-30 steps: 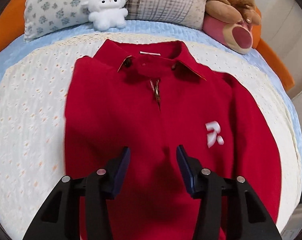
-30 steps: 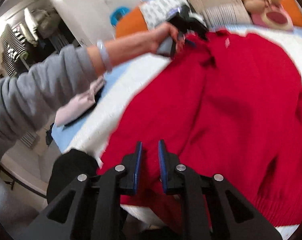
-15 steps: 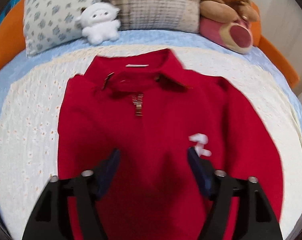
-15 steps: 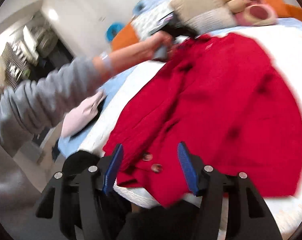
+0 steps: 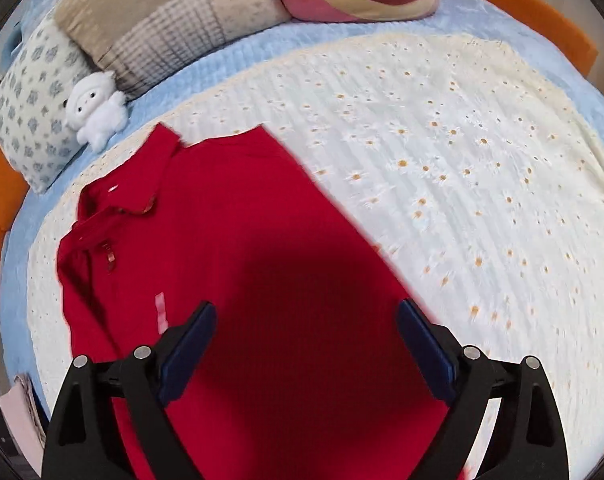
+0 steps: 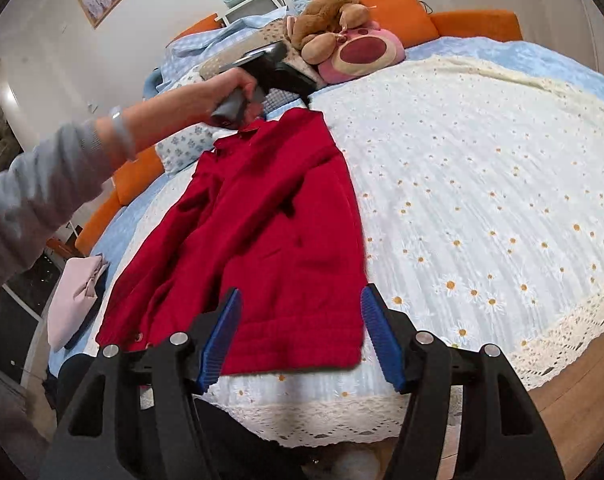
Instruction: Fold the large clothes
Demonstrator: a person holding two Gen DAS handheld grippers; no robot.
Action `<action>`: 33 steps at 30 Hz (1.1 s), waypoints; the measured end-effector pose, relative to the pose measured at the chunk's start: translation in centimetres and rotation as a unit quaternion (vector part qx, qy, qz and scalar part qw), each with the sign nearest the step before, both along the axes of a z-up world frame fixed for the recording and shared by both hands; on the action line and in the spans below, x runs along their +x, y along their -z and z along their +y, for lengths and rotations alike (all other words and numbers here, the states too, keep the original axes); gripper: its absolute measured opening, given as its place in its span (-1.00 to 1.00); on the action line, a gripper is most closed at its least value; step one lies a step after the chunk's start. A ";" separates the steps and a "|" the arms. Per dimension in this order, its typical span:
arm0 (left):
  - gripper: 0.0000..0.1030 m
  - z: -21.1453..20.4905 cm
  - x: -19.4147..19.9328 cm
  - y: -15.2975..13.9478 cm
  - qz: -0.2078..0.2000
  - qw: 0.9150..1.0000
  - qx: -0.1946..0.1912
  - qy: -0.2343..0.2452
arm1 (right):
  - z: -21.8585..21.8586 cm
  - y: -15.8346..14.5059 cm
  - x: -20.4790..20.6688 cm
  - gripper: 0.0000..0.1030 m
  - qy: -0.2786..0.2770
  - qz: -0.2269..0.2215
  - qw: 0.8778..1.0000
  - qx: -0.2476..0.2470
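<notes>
A red collared garment (image 5: pixel 262 260) lies on the white daisy-pattern bed cover (image 5: pixel 482 200), collar at the upper left, its right edge a straight fold line. My left gripper (image 5: pixel 306 316) hovers above its middle. The jaws are spreading wide, and only the flat fabric lies below them. In the right wrist view the garment (image 6: pixel 262 220) runs away from me toward the pillows. My right gripper (image 6: pixel 300 300) stands over its near hem, jaws opening, pads off the cloth. A hand (image 6: pixel 222 92) in a grey sleeve holds the other gripper above the collar.
Pillows (image 5: pixel 174 28), a white plush lamb (image 5: pixel 96 110) and a brown and pink plush (image 6: pixel 342 40) line the head of the bed. An orange bed frame (image 6: pixel 474 24) rings it. A pink folded cloth (image 6: pixel 76 296) lies at the left edge. Wooden floor (image 6: pixel 574 396) shows lower right.
The right gripper let go of the hem and its jaws spread. The left gripper's jaws widened and its view swung right. The garment now looks narrower, its right side folded over.
</notes>
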State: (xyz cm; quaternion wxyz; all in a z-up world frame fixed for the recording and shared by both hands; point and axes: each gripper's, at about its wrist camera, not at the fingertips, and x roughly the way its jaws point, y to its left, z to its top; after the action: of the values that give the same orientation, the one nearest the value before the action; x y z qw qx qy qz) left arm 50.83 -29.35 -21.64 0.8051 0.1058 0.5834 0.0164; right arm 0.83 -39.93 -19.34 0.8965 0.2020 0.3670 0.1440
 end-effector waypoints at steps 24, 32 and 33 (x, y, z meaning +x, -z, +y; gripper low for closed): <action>-0.82 2.1 1.3 -0.7 0.007 0.999 -0.039 0.036 | 1.5 0.6 1.7 -0.64 -0.040 0.033 0.999 -0.017; -0.83 11.5 0.3 -6.0 -0.007 0.971 -0.239 0.028 | 6.5 -6.3 1.7 -0.66 -0.154 -0.036 0.987 -0.009; -0.83 13.3 0.1 -6.4 -0.009 0.966 -0.257 0.024 | 7.5 -6.9 1.7 -0.66 -0.170 -0.040 0.985 -0.012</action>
State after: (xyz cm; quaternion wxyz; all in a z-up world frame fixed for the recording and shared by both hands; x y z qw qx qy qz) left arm 50.91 -16.02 -15.21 0.8108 -0.0905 0.5578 -0.1527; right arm 2.54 -32.41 -12.47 0.8753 0.1200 0.3619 0.2976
